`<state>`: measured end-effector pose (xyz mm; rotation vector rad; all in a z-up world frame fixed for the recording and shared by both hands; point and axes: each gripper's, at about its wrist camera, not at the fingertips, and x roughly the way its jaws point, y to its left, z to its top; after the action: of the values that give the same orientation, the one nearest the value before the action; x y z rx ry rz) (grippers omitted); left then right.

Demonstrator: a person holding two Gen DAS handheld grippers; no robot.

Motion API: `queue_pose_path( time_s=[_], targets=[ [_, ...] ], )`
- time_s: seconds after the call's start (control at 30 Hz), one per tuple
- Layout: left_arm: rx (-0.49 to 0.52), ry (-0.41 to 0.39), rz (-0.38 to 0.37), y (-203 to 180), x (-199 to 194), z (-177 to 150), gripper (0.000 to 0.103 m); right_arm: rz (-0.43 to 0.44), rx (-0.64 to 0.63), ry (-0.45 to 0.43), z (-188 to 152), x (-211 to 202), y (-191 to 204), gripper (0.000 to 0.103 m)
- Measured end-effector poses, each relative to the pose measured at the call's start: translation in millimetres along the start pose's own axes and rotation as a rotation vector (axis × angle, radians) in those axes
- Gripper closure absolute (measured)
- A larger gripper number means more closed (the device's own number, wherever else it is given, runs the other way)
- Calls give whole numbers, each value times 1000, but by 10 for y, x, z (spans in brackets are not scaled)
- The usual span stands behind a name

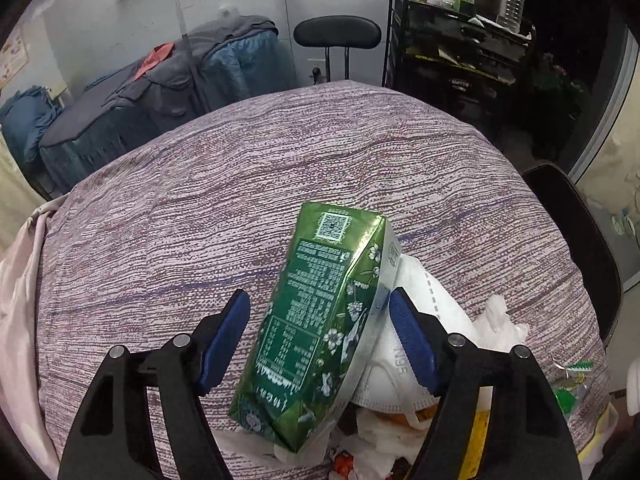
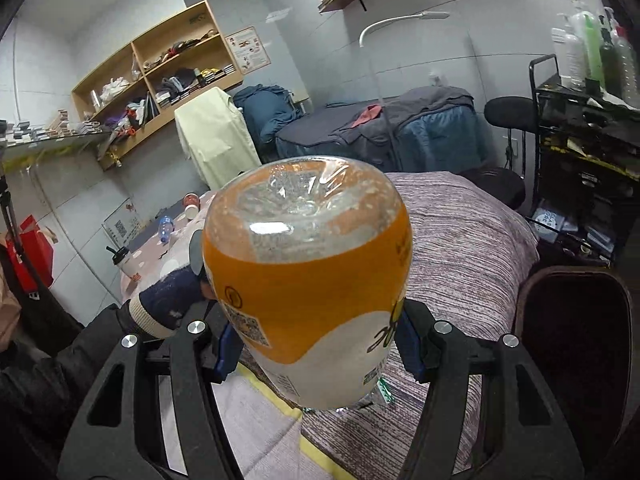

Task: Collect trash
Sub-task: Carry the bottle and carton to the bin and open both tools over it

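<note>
A green drink carton lies tilted on a pile of trash between the blue pads of my left gripper. The right pad touches its silver edge and the left pad stands a little off it, so the jaws are open around it. Under the carton lie a white N95 mask, crumpled tissues and wrappers. My right gripper is shut on a plastic bottle with an orange label. It holds the bottle off the table with the clear bottom towards the camera.
The purple striped tablecloth covers the table. A dark chair stands at its right edge and a black stool behind it. A person's sleeve is left of the bottle. A further table holds a blue-capped bottle and cups.
</note>
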<state>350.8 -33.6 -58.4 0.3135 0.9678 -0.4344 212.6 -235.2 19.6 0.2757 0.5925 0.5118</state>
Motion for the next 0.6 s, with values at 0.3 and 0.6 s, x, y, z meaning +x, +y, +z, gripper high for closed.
queue_pose_path(
  time_s=[0.3,0.6],
  targets=[
    [-38,-52,40,-22,-77,-70,43,-76,88,-41,-223,-227,-335,40],
    [-166,-216,60,45,-657,-197,54,-172,143,-94,-401,-513,-628,40]
  ],
)
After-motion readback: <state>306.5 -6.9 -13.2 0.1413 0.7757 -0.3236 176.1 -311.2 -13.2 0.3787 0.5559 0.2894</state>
